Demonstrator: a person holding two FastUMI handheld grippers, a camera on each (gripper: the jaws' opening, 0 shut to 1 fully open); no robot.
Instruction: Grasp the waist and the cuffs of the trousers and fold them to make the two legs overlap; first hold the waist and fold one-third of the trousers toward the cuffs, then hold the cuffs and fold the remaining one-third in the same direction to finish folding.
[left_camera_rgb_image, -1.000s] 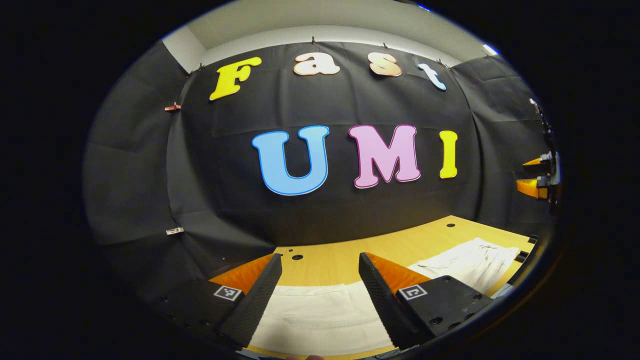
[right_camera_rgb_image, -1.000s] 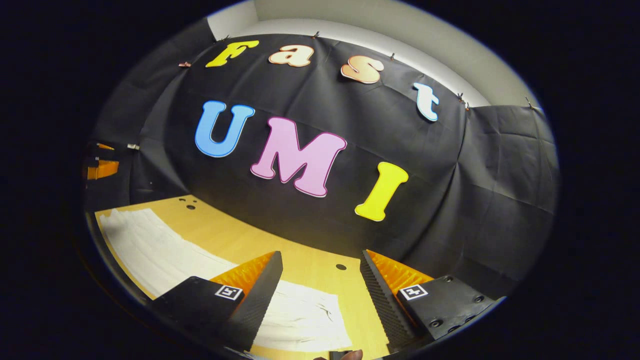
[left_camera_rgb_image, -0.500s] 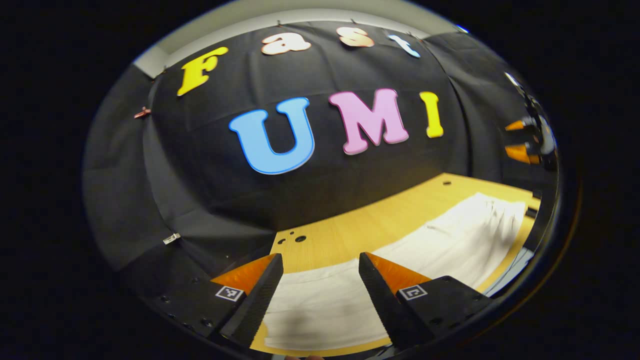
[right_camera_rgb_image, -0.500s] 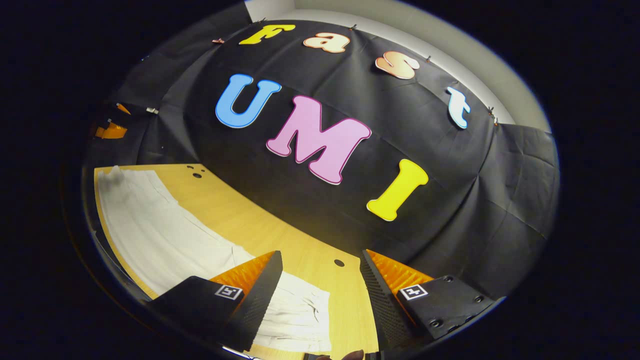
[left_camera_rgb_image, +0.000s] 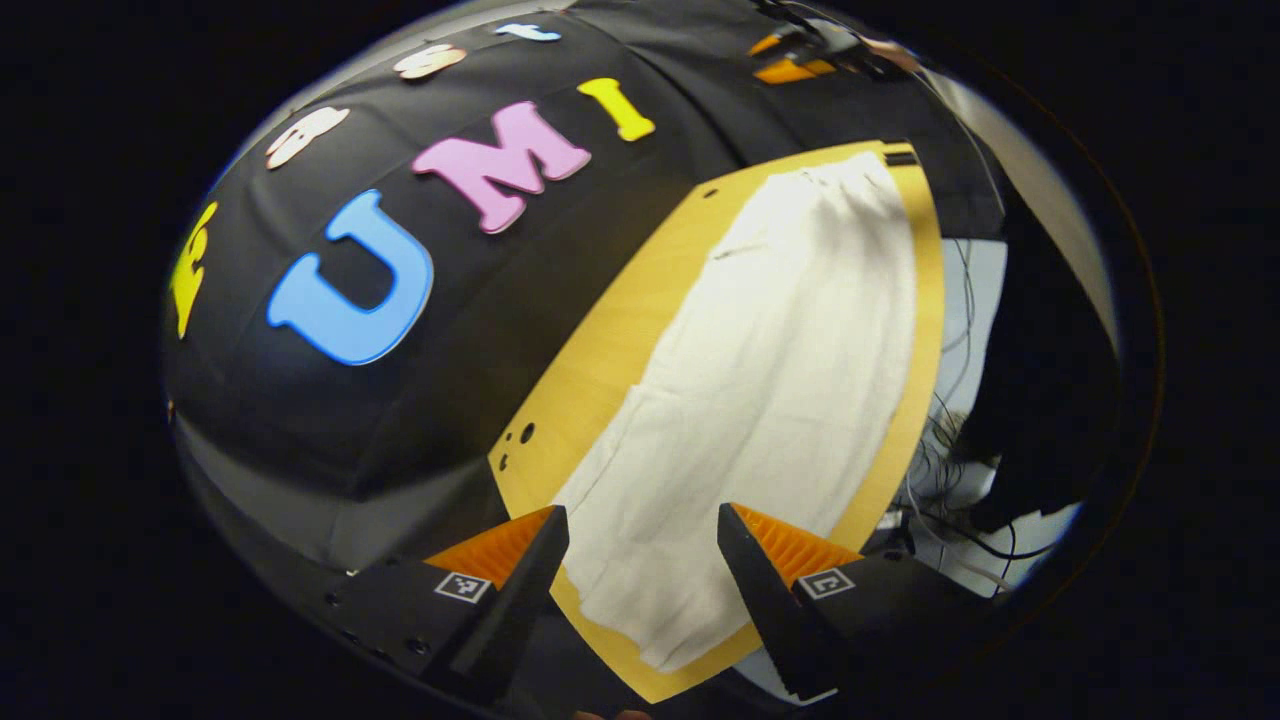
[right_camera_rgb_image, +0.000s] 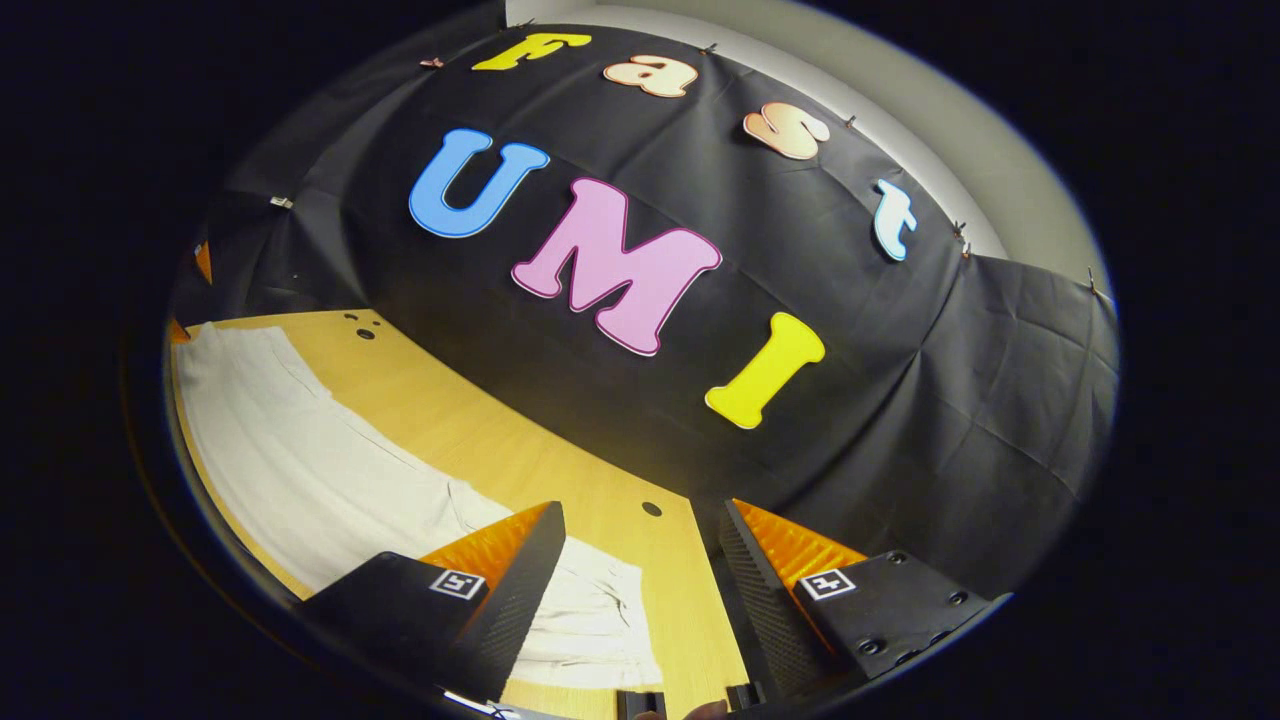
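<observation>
Since a second ago the left gripper (left_camera_rgb_image: 640, 530) has been tilted over the white cloth trousers (left_camera_rgb_image: 770, 400), spread flat on the yellow wooden table (left_camera_rgb_image: 590, 370). Both it and the right gripper (right_camera_rgb_image: 640, 530) are held wide apart, with nothing grasped.

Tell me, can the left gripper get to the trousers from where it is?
Probably yes. The left gripper hangs open above the near end of the white trousers, which lie flat on the wooden table, and nothing stands between them.

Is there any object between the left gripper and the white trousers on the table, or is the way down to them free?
Nothing visible blocks it. The left gripper is open above the near end of the trousers, which lie flat on the wooden table, and only air shows between the fingers and the cloth. The right gripper is also open, over the other end.
</observation>
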